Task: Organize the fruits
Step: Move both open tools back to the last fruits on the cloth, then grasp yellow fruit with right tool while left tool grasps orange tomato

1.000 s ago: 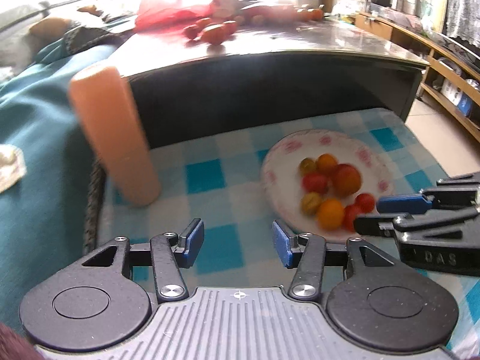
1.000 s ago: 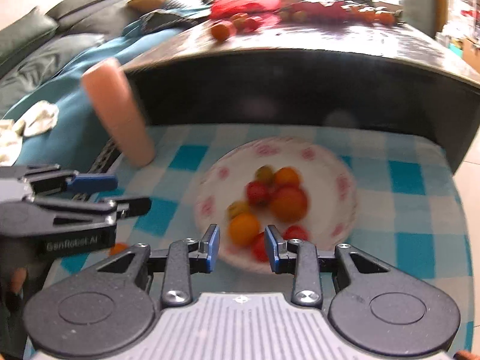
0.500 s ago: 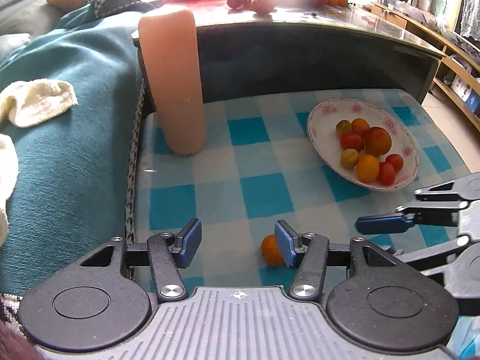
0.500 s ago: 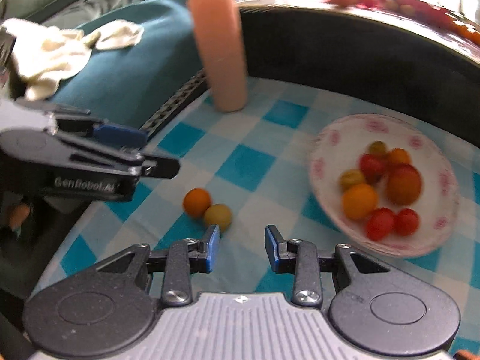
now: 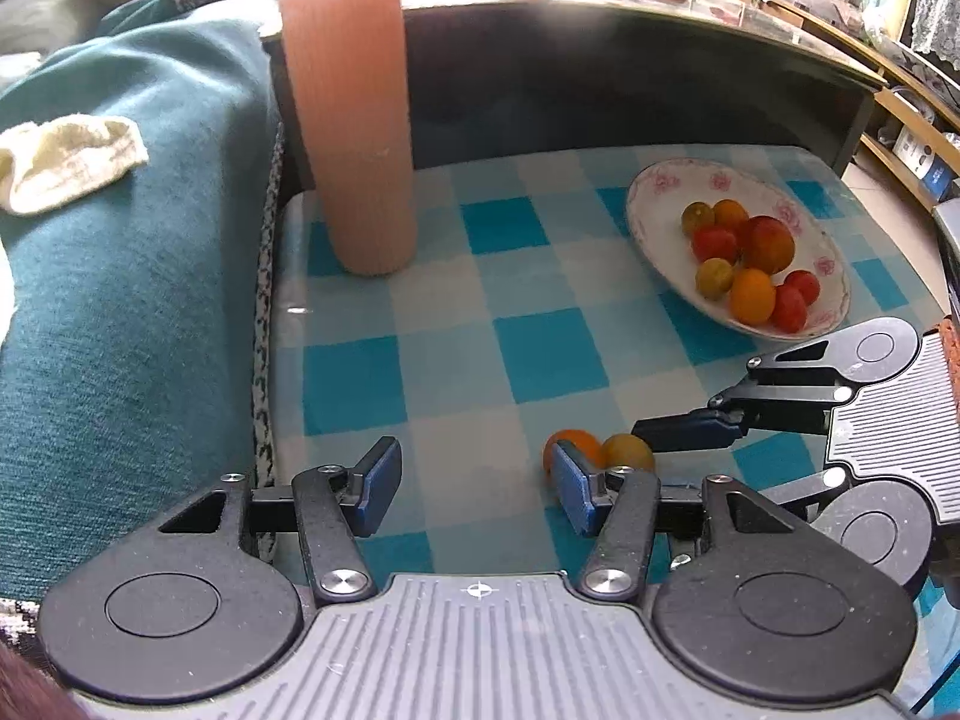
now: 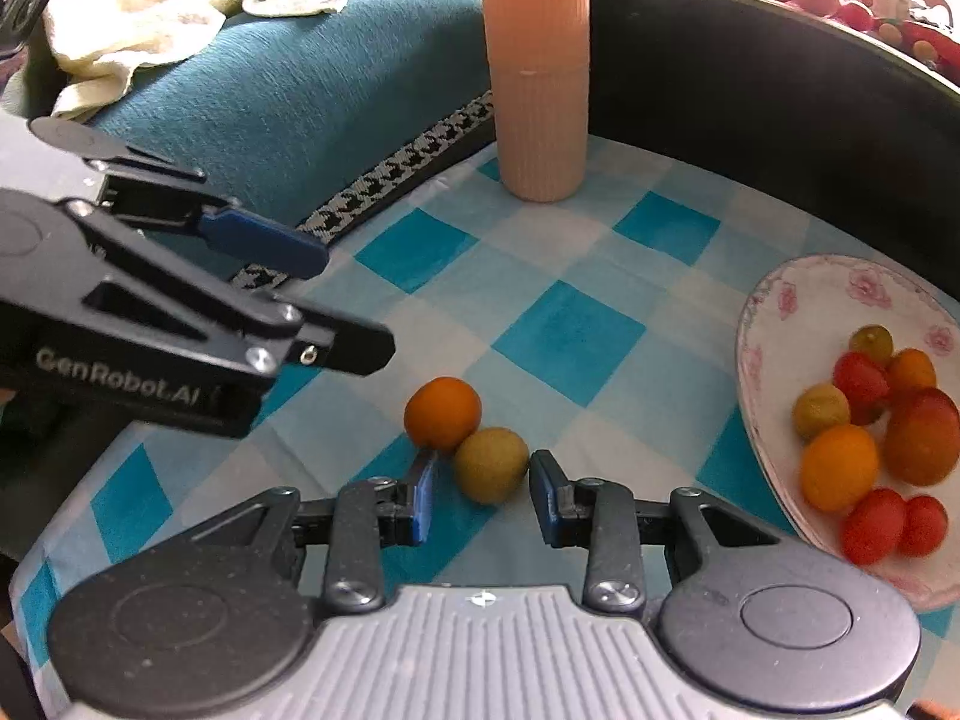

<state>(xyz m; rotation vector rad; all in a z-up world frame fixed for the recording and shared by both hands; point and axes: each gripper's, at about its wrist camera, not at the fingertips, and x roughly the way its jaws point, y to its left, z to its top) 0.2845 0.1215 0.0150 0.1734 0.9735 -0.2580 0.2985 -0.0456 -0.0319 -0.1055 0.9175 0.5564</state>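
Two loose fruits lie touching on the blue-checked cloth: an orange one point(image 5: 576, 441) point(image 6: 443, 414) and a yellow-green one point(image 5: 629, 451) point(image 6: 491, 465). My right gripper point(image 6: 483, 474) is low over the cloth. Its fingertips flank the yellow-green fruit with small gaps, so the pads are not pressing. My left gripper point(image 5: 474, 468) point(image 6: 345, 306) stands open and empty, and the orange fruit lies just past its right fingertip. A flowered white plate point(image 5: 660, 180) point(image 6: 774, 312) at the right holds several red, orange and yellow-green fruits.
A tall ribbed peach cylinder point(image 5: 351, 120) point(image 6: 537, 60) stands at the cloth's far left corner. A teal blanket point(image 5: 120, 240) with a cream rag point(image 5: 66, 159) lies left of the cloth. Behind runs a dark raised tabletop point(image 5: 600, 60) with more fruit on it.
Both grippers swung away from the plate and came down toward the near cloth. The two loose fruits came into view. The right fingertips now flank the yellow-green one.
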